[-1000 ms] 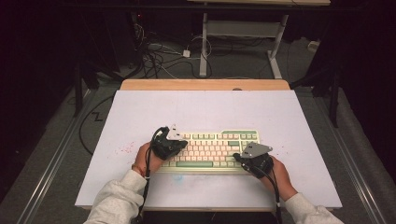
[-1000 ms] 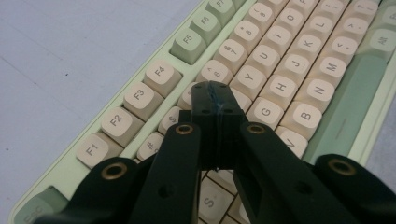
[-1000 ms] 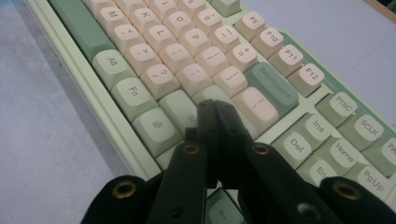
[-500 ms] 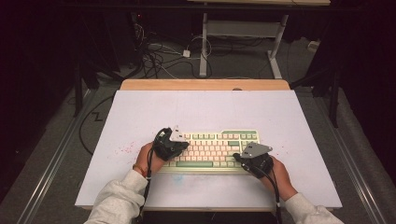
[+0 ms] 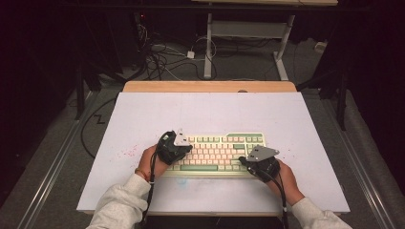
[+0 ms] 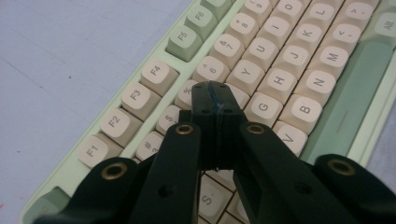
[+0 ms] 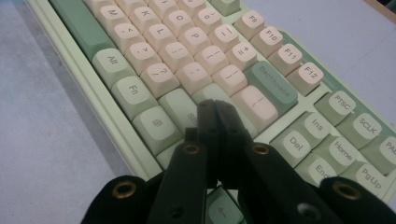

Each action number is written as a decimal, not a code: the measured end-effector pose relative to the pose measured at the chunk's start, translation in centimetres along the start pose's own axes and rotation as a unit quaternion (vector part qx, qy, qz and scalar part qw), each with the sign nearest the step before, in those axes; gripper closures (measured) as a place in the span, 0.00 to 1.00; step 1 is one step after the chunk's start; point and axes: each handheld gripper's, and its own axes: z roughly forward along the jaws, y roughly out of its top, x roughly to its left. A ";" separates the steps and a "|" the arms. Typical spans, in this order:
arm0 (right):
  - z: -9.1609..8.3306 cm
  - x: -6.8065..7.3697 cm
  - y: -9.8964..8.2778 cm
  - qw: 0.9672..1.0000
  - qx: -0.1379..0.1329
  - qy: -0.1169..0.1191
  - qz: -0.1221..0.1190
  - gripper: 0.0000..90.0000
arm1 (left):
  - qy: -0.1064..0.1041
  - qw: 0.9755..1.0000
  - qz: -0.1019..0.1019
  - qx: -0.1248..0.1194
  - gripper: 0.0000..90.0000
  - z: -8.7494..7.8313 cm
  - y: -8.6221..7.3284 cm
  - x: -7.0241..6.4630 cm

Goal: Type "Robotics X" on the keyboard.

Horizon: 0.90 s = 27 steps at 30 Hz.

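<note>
The keyboard [image 5: 217, 151] lay on the white worktop [image 5: 210, 112], near its front edge, with one tool at each end; set against the frames of the previous second, nothing had shifted: both hands, both tools and the keyboard sat where they had been, so the work looked paused between keystrokes rather than under way.

The left tool [image 6: 215, 98] had its jaws pressed fully together with nothing between them; its tip hung over the number and upper letter rows, with G and B just to its right and the F-keys off to its left; whether the tip touched a key could not be told. In the high view that tool [image 5: 182, 144] sat over the keyboard's left end.

The right tool [image 7: 215, 116] was likewise closed tight and empty; its tip stood by the Shift key, with Backspace ahead and to its right, and the Del and Ins cluster further right. From above it [image 5: 247, 162] covered the keyboard's right end.

With both tips closed to blunt points over the keys, the likely job was pressing keys, and the stillness suggested no key had yet been chosen.
</note>
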 end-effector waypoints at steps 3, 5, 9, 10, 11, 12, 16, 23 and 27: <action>-0.1 -0.1 -0.1 1.000 -0.005 -0.001 0.003 1.00 | 0.002 1.000 0.001 -0.011 0.98 -0.4 0.0 0.0; -0.4 -0.3 0.0 1.000 -0.010 0.001 0.005 1.00 | 0.006 1.000 0.002 -0.015 0.98 -0.6 0.0 0.0; -0.9 -0.3 0.1 1.000 -0.019 -0.004 0.007 1.00 | 0.008 1.000 0.003 -0.027 0.98 -1.0 0.1 -0.1; -1.1 -0.3 0.1 1.000 -0.022 -0.005 0.005 1.00 | 0.009 1.000 0.004 -0.030 0.98 -1.1 0.1 -0.1; -1.2 -0.3 0.2 1.000 -0.025 -0.005 0.006 1.00 | 0.011 0.999 0.005 -0.033 0.98 -1.3 0.1 -0.1; -1.4 -0.3 0.2 1.000 -0.026 -0.007 0.006 1.00 | 0.012 0.999 0.005 -0.036 0.98 -1.4 0.1 -0.2; -1.9 -0.5 0.3 0.999 -0.036 -0.011 0.012 1.00 | 0.016 0.999 0.004 -0.048 0.98 -1.9 0.1 -0.2; -2.5 -0.8 0.5 0.999 -0.046 -0.014 0.014 1.00 | 0.023 0.997 0.008 -0.070 0.98 -3.1 -0.1 -0.4; -2.7 -0.9 0.6 0.999 -0.049 -0.015 0.016 1.00 | 0.026 0.996 0.012 -0.079 0.98 -3.7 -0.4 -0.5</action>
